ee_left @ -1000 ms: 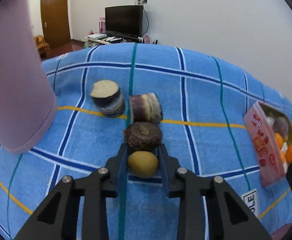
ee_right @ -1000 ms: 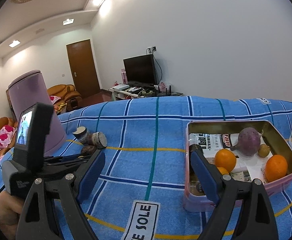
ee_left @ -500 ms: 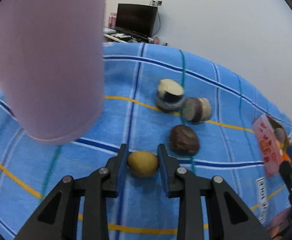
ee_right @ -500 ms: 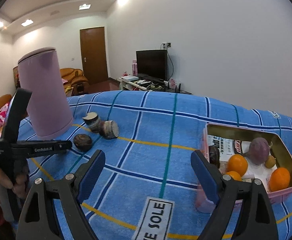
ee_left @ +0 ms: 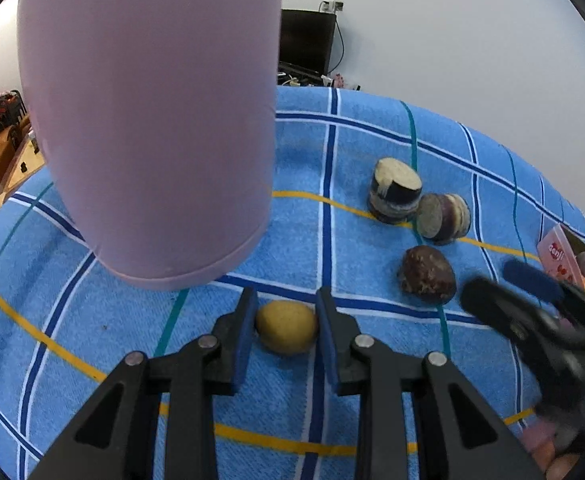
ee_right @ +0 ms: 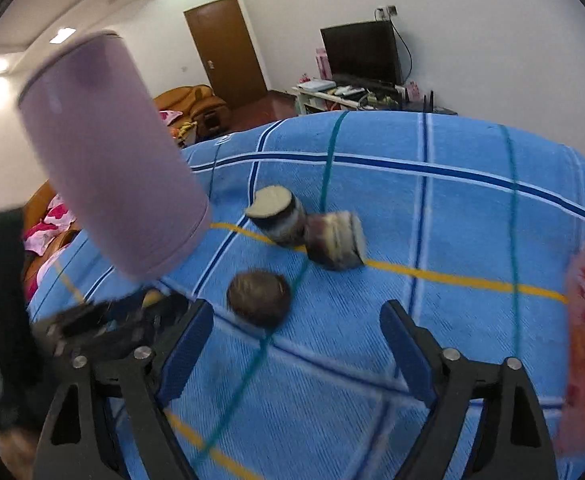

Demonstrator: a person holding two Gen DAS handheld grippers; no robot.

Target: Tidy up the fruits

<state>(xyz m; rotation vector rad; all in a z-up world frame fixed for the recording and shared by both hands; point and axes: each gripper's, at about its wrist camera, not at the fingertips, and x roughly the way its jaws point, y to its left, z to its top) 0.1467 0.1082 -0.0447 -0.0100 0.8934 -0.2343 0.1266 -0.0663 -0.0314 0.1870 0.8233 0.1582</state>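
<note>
My left gripper (ee_left: 286,312) is shut on a small yellow-brown fruit (ee_left: 286,332), held low over the blue checked cloth (ee_left: 332,160), right in front of a tall lilac cylinder (ee_left: 152,120). A dark brown round fruit (ee_left: 426,274) lies on the cloth to its right. My right gripper (ee_right: 296,308) has its jaws closing with nothing between the pads. The dark brown fruit (ee_right: 258,294) lies just ahead of it, nearer its left finger and untouched. In the left wrist view the right gripper (ee_left: 508,292) is a blur beside that fruit.
Two cut purple chunks (ee_left: 394,190) (ee_left: 444,216) sit touching behind the dark fruit. A pink tin (ee_left: 556,250) holding fruit stands at the right edge, and it shows as a pink blur (ee_right: 584,320) in the right wrist view. The lilac cylinder (ee_right: 108,160) looms at the left.
My left gripper carried the yellow-brown fruit leftward, up to the lilac cylinder. My right gripper swung left from the pink tin toward the dark fruit, and its jaws narrowed a little.
</note>
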